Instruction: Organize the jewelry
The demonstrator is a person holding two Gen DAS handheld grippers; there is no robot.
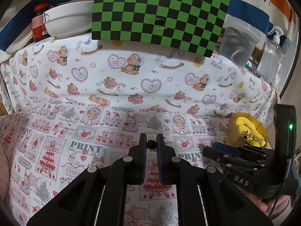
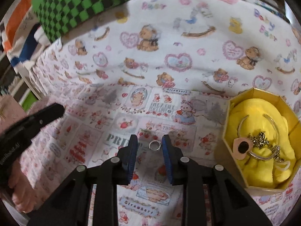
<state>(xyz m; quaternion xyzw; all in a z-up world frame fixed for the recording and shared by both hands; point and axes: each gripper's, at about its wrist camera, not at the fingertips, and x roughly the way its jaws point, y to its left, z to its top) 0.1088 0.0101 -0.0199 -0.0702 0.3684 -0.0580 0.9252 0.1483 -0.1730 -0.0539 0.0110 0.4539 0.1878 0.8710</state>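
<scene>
The left claw (image 1: 151,141) pinches a small dark, gold-rimmed piece (image 1: 151,144) above the table (image 1: 112,86). The right claw (image 2: 149,143), spread, brackets a silver ring (image 2: 154,145) lying flat; it should close squarely across the band, then carry toward the yellow box (image 2: 228,116) at three o'clock.

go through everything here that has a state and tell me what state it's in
Left hand-held gripper: shut on a small dark piece.
Right hand-held gripper: open, ring between its fingers.
Ring: flat on the cloth, not gripped.
Yellow box: open, jewelry inside.
Bowl: upright.
</scene>
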